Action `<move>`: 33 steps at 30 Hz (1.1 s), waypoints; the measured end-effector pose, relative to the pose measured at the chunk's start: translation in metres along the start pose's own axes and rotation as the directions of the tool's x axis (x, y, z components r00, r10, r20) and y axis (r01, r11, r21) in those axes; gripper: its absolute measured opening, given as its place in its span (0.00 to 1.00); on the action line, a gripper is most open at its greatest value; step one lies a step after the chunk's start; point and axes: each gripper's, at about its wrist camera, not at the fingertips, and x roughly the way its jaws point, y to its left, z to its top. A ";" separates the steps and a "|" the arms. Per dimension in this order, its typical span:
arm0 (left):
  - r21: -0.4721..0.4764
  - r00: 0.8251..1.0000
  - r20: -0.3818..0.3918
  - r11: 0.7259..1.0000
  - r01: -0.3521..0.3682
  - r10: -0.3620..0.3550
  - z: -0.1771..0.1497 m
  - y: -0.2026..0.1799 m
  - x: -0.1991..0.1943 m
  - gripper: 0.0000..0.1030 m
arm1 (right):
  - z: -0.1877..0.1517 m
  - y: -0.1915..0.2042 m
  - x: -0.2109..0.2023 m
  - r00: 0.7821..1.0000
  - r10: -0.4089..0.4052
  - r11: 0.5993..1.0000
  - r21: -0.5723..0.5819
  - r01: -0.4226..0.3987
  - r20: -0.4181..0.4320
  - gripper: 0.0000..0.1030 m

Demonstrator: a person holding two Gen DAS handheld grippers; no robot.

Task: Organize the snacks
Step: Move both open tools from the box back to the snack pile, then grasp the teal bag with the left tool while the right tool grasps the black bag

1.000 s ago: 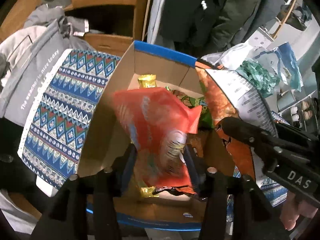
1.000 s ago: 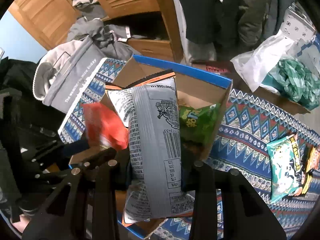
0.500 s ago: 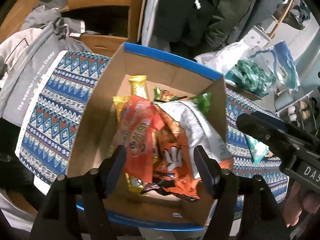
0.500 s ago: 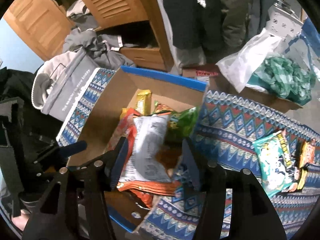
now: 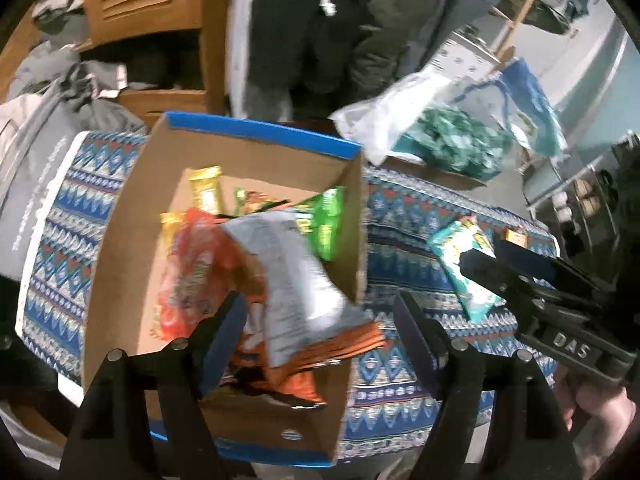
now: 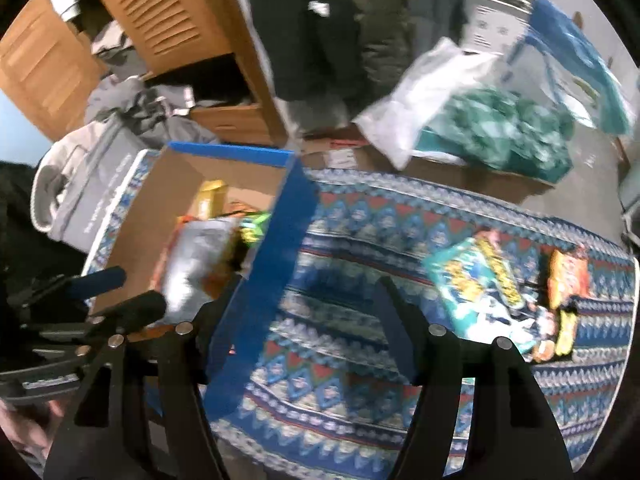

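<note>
A cardboard box with a blue rim stands on the patterned cloth. It holds a red bag, a silver-backed orange bag, a green bag and yellow packets. My left gripper hovers over the box's near right corner, its jaws opening and pressing on nothing. My right gripper is above the box's blue right wall and the cloth, its jaws also opening and empty. A teal snack bag and an orange packet lie on the cloth to the right.
The blue patterned cloth covers the table. A grey bag lies left of the box. Behind stand a wooden cabinet, hanging dark coats and a plastic bag of green stuff. A hand holds the right gripper.
Both grippers have let go of their bags, which now lie in the box. Both jaws have widened and both hands have moved right, the right one out over the cloth.
</note>
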 end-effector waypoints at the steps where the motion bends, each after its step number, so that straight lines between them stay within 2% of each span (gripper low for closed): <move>1: 0.014 1.000 -0.003 1.000 0.003 -0.003 0.000 -0.007 0.001 0.75 | -0.001 -0.006 -0.002 1.000 -0.009 1.000 0.010 0.009 0.002 0.67; 5: 0.035 1.000 -0.017 0.999 0.017 -0.017 0.001 -0.030 0.007 0.75 | -0.006 -0.034 -0.008 0.999 -0.053 0.998 0.043 0.052 0.010 0.73; 9: 0.045 0.999 -0.027 0.999 0.023 -0.022 0.004 -0.050 0.014 0.75 | -0.010 -0.061 -0.011 0.995 -0.100 0.993 0.070 0.099 0.012 0.73; 11: 0.055 0.999 -0.036 0.998 0.029 -0.027 0.006 -0.063 0.019 0.78 | -0.012 -0.076 -0.010 0.993 -0.114 0.989 0.092 0.113 0.007 0.73; 15: 0.081 0.998 -0.066 0.996 0.029 -0.024 0.011 -0.078 0.030 0.79 | -0.017 -0.106 -0.004 0.987 -0.155 0.980 0.121 0.158 -0.029 0.73; 20: 0.045 0.996 -0.089 0.999 0.022 -0.018 0.025 -0.089 0.047 0.79 | -0.015 -0.131 0.006 0.978 -0.191 0.976 0.092 0.198 -0.085 0.73; 27: 0.092 0.987 -0.161 0.996 0.015 0.000 0.034 -0.122 0.087 0.79 | -0.010 -0.174 0.021 0.973 -0.200 0.966 0.140 0.215 -0.114 0.73; 33: 0.096 0.975 -0.222 0.995 0.038 -0.016 0.034 -0.140 0.125 0.79 | -0.013 -0.205 0.039 0.954 -0.264 0.944 0.162 0.286 -0.144 0.73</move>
